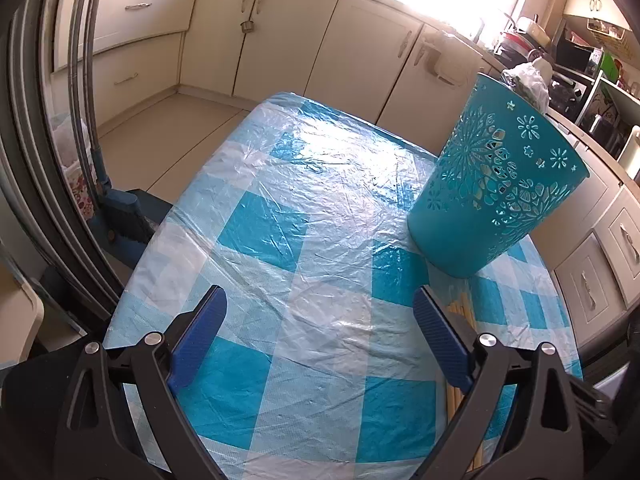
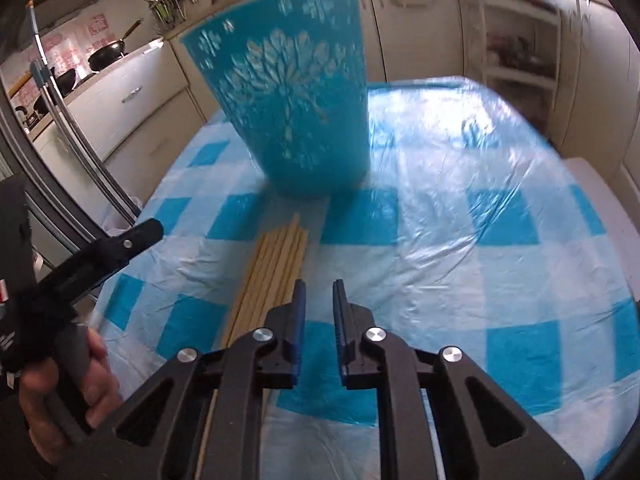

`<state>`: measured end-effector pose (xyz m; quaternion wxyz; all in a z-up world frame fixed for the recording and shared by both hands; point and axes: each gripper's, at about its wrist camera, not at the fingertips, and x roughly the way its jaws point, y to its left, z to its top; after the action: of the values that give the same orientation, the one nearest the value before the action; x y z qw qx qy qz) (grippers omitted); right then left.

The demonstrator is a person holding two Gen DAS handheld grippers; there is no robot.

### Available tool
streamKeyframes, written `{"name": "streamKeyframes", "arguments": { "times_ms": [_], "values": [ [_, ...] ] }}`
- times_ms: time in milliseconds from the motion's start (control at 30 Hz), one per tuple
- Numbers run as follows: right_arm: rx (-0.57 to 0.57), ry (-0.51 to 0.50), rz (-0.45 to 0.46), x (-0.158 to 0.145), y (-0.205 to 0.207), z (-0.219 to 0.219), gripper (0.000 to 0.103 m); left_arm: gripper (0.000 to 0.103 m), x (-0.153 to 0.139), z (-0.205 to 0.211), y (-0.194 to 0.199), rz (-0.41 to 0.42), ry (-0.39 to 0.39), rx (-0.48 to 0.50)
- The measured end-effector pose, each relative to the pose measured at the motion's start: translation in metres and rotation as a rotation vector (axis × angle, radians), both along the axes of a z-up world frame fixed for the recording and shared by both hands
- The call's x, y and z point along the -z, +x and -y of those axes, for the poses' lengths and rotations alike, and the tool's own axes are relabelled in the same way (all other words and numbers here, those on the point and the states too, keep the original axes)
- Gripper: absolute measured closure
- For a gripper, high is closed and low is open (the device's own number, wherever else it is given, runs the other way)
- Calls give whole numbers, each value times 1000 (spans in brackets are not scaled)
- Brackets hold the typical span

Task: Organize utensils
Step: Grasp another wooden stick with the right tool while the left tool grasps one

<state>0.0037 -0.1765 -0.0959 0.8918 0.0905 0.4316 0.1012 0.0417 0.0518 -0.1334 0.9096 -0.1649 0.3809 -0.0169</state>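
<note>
cabinets (image 1: 352,52) round the far walls, pans on counter far left | table (image 2: 460,248) w/ blue-white check plastic cover | teal cutout holder (image 2: 296,96) upright mid-table | chopsticks (image 2: 276,264) flat in a row just near of holder | L gripper (image 1: 320,312) wide apart, empty | R gripper (image 2: 319,292) narrow gap, empty, just right of sticks

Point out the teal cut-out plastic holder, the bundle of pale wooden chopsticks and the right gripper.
Teal cut-out plastic holder (image 2: 296,104): right wrist view, on its patterned front wall.
Bundle of pale wooden chopsticks (image 2: 276,264): right wrist view, mid-length of the sticks.
Right gripper (image 2: 319,286): right wrist view, midway between its blue fingertips.
</note>
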Motion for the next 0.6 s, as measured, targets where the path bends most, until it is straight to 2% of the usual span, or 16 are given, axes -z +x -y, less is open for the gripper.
{"name": "streamKeyframes", "arguments": {
  "times_ms": [333, 433, 600],
  "values": [
    [-21, -64, -9, 9, 19, -25, 89, 12, 1, -2, 1, -4, -16, -1],
    [-41, -107, -6, 11, 18, -30, 95, 12, 2, -1, 1, -6, -19, 2],
    [-55, -128, -15, 11, 18, -18, 96, 12, 1, 6, 2, -11, 7, 35]
  ]
}}
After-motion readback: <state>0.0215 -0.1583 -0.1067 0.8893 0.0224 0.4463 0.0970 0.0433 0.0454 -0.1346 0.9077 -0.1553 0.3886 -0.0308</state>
